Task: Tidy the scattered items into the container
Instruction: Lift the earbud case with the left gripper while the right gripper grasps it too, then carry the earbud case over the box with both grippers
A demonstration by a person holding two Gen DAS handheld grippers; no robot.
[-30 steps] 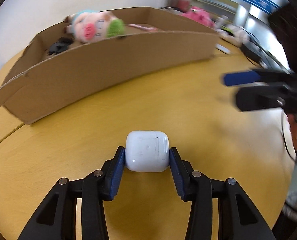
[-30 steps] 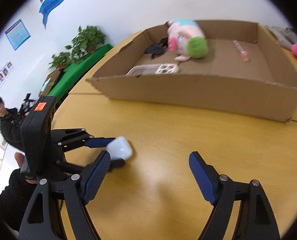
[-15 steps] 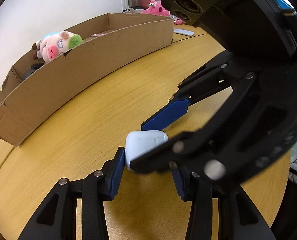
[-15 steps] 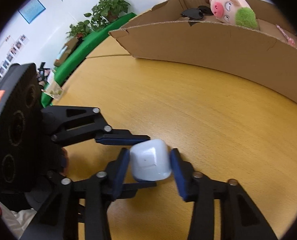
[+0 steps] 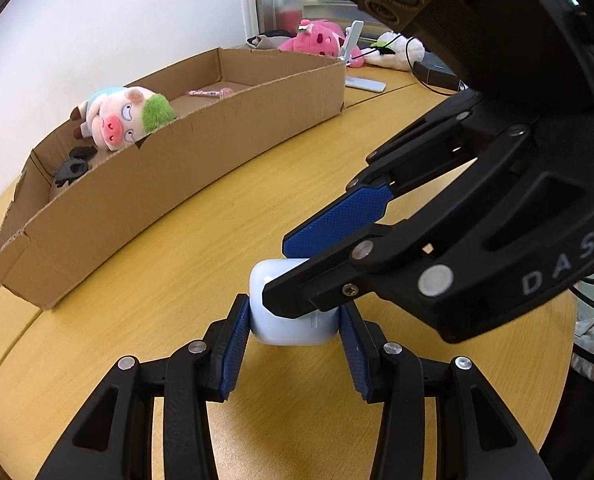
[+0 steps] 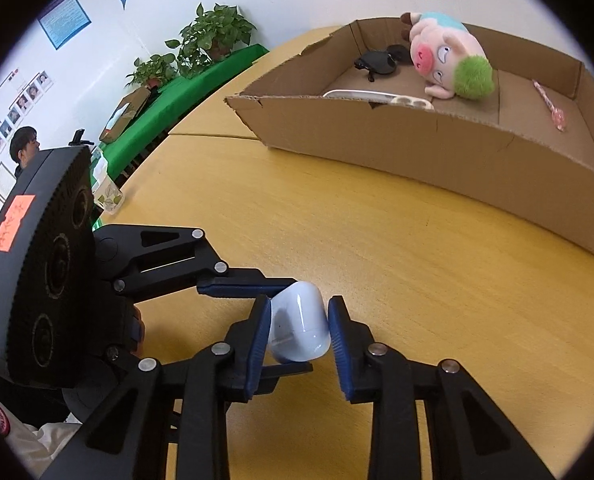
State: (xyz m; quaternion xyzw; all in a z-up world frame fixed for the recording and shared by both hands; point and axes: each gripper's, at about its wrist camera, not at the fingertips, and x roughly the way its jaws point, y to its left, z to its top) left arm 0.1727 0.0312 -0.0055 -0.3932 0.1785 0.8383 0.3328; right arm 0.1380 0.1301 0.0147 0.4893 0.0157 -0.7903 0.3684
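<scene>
A white earbud case [image 5: 293,322] [image 6: 301,322] hangs just over the wooden table [image 5: 185,280], tilted. My left gripper [image 5: 293,340] [image 6: 303,323] is shut on its two sides. My right gripper [image 6: 299,330] [image 5: 275,266] comes in across it, and its closing jaws have their blue pads against the case's other two faces. Behind stands the open cardboard box [image 5: 177,184] [image 6: 417,148]. It holds a pig plush [image 5: 121,120] [image 6: 445,60], black sunglasses [image 5: 73,164] [image 6: 377,60], a pink pen [image 5: 209,91] [image 6: 549,104] and a white phone [image 6: 377,96].
Beyond the box lie a pink plush [image 5: 317,40], a white remote [image 5: 365,85] and cables. The table's rounded edge runs close by on the right in the left wrist view. A person [image 6: 25,148] stands far off, near potted plants [image 6: 213,36].
My right gripper swung in from the side and closed its wide jaws around the case that my left gripper holds. The case now sits tilted between both pairs of pads.
</scene>
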